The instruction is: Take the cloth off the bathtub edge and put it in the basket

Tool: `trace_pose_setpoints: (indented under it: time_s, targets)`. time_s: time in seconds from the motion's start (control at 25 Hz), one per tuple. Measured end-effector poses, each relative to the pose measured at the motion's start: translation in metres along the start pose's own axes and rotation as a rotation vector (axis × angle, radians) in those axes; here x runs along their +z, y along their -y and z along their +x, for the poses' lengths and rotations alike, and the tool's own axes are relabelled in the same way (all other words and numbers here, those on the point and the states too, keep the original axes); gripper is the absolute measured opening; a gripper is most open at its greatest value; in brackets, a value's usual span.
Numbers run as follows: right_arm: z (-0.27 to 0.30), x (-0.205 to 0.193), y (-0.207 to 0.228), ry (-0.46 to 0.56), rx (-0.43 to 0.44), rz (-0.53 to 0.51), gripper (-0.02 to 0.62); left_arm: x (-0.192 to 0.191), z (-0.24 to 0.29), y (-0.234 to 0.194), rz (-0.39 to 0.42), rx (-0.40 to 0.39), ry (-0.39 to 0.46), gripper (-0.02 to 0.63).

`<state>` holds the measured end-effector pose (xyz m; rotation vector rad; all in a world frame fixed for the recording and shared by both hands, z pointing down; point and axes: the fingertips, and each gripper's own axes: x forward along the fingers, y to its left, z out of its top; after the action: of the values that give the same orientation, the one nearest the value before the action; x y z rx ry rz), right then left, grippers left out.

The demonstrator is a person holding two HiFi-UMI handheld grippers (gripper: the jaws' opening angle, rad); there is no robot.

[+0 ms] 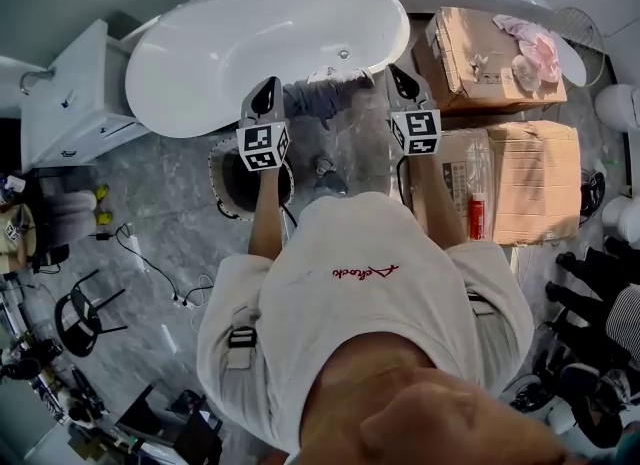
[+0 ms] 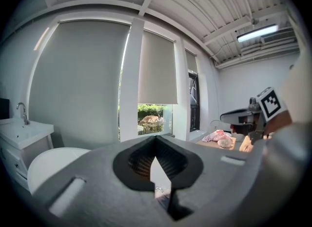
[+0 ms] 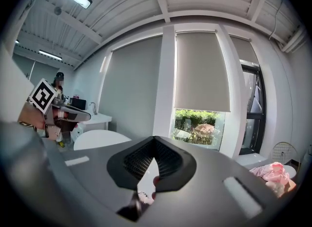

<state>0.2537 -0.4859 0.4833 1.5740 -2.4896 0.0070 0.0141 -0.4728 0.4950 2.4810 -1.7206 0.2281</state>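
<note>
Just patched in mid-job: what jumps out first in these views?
A big white bathtub fills the top of the head view, with a grey cloth draped over its near edge. The left tool and right tool flank that cloth, both shut and empty. A dark round basket sits on the floor under the left tool, cardboard boxes at right.

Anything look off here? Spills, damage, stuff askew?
Nothing spilled or broken. Untidy only: the grey cloth hangs bunched over the bathtub rim between the left gripper and right gripper, both shut. Pink fabric lies heaped on a cardboard box.
</note>
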Motion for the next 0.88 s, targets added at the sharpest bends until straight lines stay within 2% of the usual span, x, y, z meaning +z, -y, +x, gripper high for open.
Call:
trace_pose_setpoints:
  time_s: [0.36, 0.88]
  targets:
    - [0.087, 0.025, 0.017, 0.034, -0.019, 0.018, 0.006, 0.024, 0.068, -0.065, 0.021, 0.007, 0.006, 0.0]
    - [0.151, 0.025, 0.018, 0.016, -0.046, 0.003, 0.008, 0.019, 0.124, -0.107, -0.001, -0.025, 0.012, 0.0]
